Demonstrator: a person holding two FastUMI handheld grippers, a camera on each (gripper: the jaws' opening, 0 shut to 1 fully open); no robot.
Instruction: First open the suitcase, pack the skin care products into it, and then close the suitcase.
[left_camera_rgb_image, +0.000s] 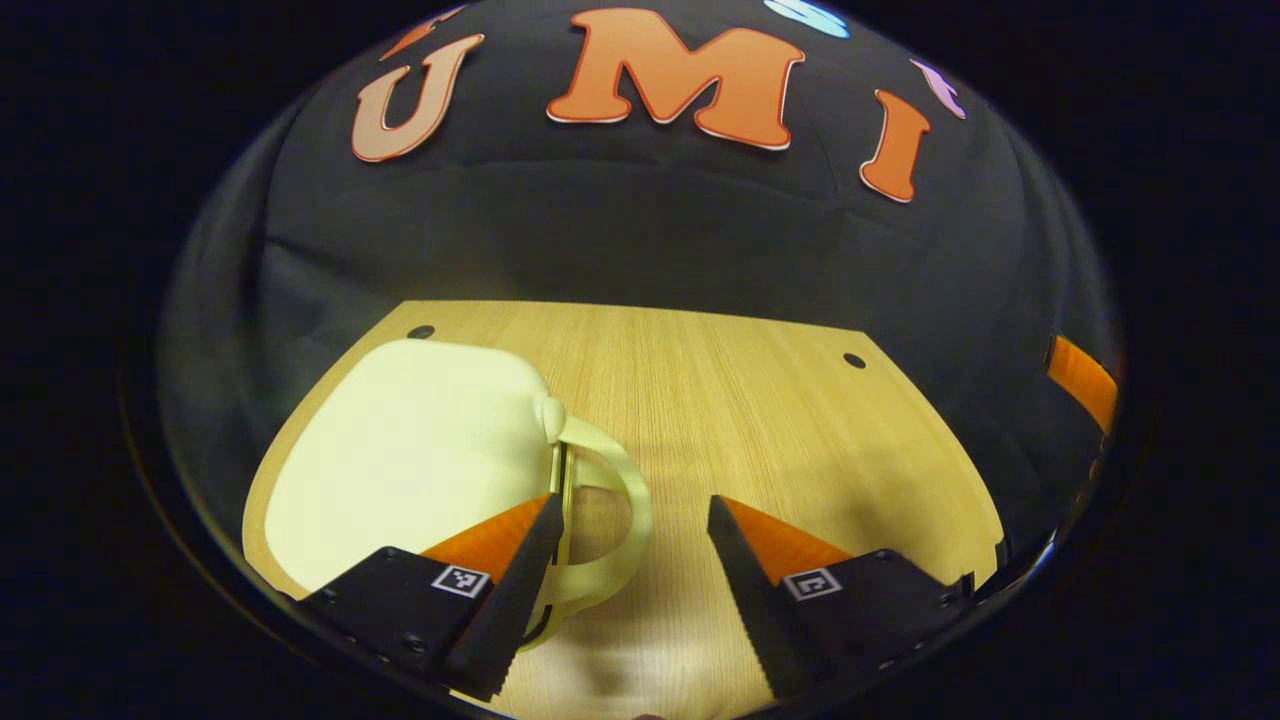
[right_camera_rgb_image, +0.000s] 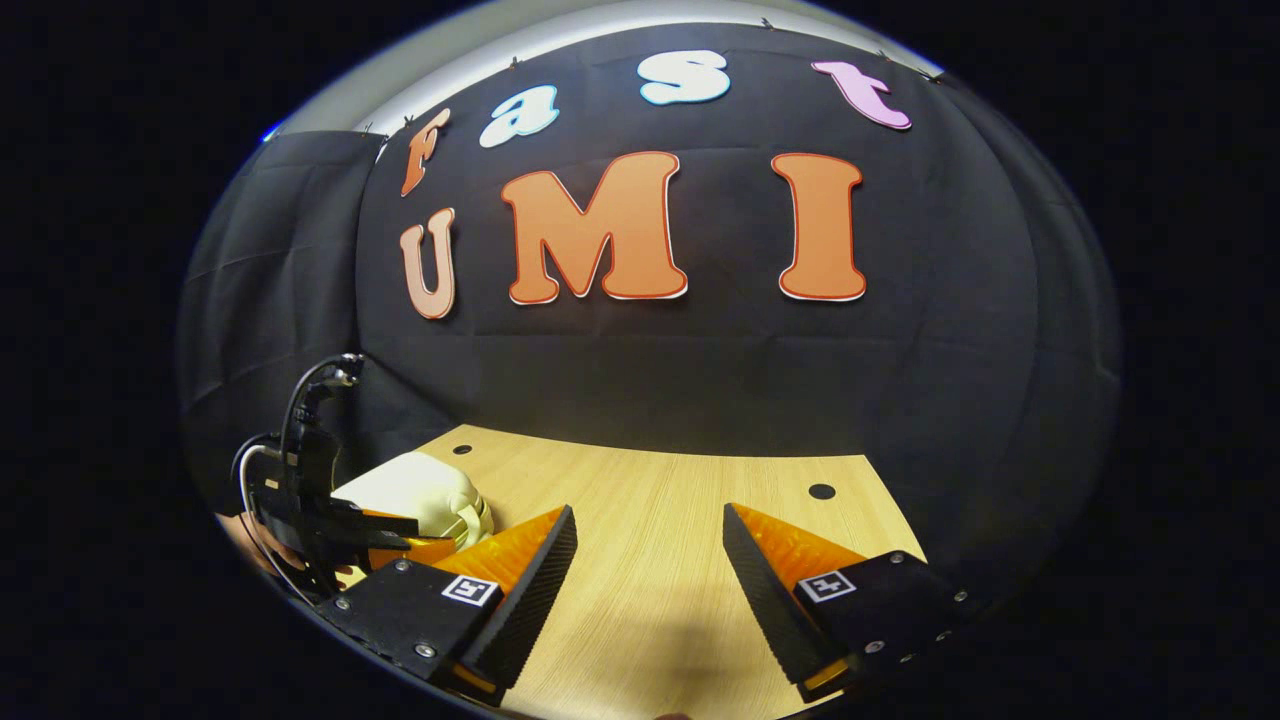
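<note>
I count one suitcase (left_camera_rgb_image: 410, 460) and two hand-held grippers. The suitcase is pale cream, smooth and rounded, lying flat and closed on the left part of the wooden counter (left_camera_rgb_image: 760, 420), its looped handle (left_camera_rgb_image: 615, 520) pointing toward the middle. My left hand-held gripper (left_camera_rgb_image: 632, 520) is released, jaws spread around that handle without clamping it. My right hand-held gripper (right_camera_rgb_image: 648, 530) hangs released over bare counter, well apart from the suitcase.
</note>
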